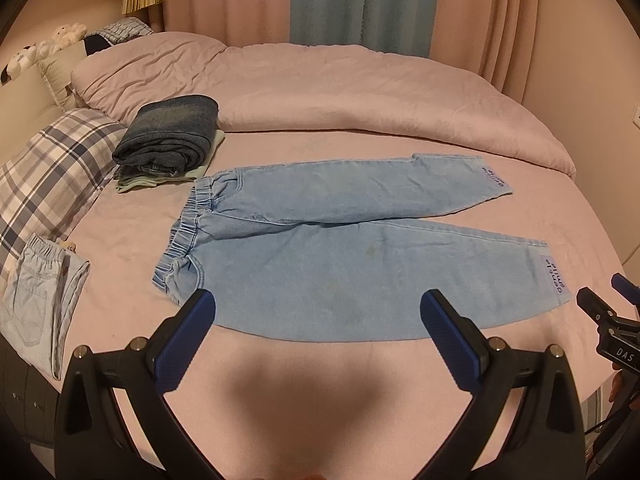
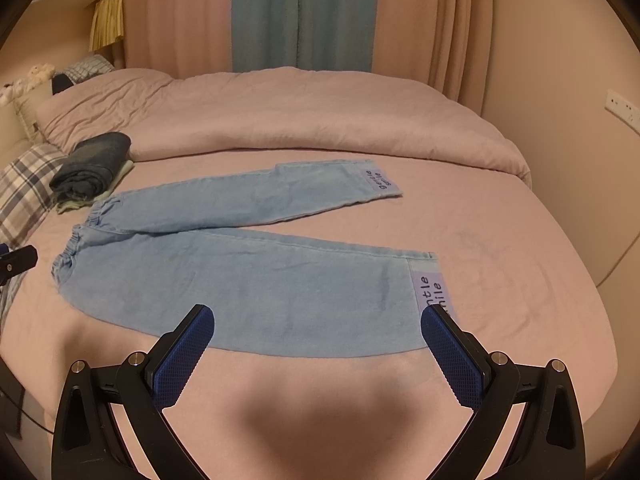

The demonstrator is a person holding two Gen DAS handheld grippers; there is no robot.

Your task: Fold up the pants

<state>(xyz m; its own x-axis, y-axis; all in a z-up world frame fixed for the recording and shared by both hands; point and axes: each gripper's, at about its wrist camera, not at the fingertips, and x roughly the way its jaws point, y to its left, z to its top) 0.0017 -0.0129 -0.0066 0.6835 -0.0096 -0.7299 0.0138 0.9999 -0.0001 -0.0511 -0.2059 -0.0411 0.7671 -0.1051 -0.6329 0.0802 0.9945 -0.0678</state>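
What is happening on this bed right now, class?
A person holds a two-finger tool in each hand above a pink bed. Light blue pants lie spread flat, waistband to the left, legs apart, not yet folded. The left tool and right tool are both open, near the edge of the closer leg, gripping nothing. A folded dark garment sits by the plaid pillow.

**Warm, dim light with strong fisheye bending**

Both views are lit softly in a warm pinkish tone. A broad dark shadow is cast on the bed sheet (image 1: 280,392) just below the pants (image 1: 340,264), nearest the lens. Straight lines are bent toward the black rounded corners. Mild softness is seen throughout; no glare is seen.
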